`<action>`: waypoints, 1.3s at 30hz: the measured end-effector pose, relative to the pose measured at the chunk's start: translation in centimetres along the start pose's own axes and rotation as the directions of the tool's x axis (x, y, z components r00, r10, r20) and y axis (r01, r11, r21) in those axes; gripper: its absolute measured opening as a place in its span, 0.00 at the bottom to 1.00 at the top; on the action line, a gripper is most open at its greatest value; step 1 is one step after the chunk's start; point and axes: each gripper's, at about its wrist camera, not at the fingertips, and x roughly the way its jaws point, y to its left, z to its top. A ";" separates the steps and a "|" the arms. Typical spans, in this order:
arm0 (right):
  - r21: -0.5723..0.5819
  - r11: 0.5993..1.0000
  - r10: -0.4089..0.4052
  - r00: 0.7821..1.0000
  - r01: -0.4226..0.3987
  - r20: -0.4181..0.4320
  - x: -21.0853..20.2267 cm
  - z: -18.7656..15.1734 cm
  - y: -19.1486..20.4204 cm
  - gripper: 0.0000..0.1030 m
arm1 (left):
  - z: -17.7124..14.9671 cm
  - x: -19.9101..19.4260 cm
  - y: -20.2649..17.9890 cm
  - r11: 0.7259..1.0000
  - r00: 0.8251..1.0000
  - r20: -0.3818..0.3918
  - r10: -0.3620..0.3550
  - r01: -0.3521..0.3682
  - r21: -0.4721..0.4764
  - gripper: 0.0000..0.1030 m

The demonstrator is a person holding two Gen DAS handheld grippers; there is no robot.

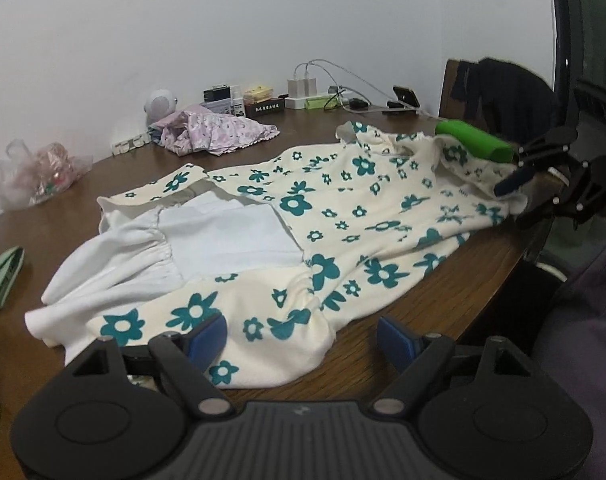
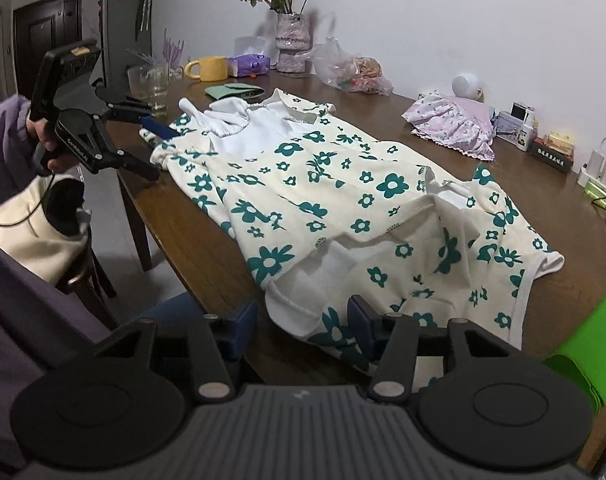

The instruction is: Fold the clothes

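Both grippers, left [image 1: 301, 338] and right [image 2: 303, 320], gape wide at opposite ends of the dress [image 1: 343, 216] spread across the table [image 1: 443, 308], whose overhanging edge may slip off if tugged unevenly.

**Colours on the table**

Cream dress [image 1: 343, 216] printed with teal flowers, white lining showing, centre frame; brown wooden table [image 1: 443, 308]; pale pink floral garment [image 1: 215, 132] upper left; bright green roll [image 1: 479, 140] upper right; yellow mug [image 2: 209, 68]
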 end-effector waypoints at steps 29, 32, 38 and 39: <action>0.129 0.987 -0.112 0.988 0.098 0.110 0.7 5.4 -5.1 0.06 | 6.8 0.0 3.3 0.986 0.997 0.073 0.018 -0.030 0.162 0.05; 0.122 0.974 -0.200 0.979 0.193 0.049 3.2 6.3 -5.7 0.14 | 6.5 2.3 3.4 0.986 1.000 -0.002 0.015 -0.014 0.168 0.14; 0.161 0.971 -0.201 0.971 0.179 0.131 2.8 6.1 -6.2 0.28 | 3.9 1.3 5.0 0.999 1.000 0.013 0.006 -0.006 0.051 0.57; 0.157 0.976 -0.173 0.975 0.151 0.137 2.6 6.0 -6.2 0.35 | 3.7 1.0 5.4 0.999 1.000 0.023 0.012 -0.013 0.036 0.58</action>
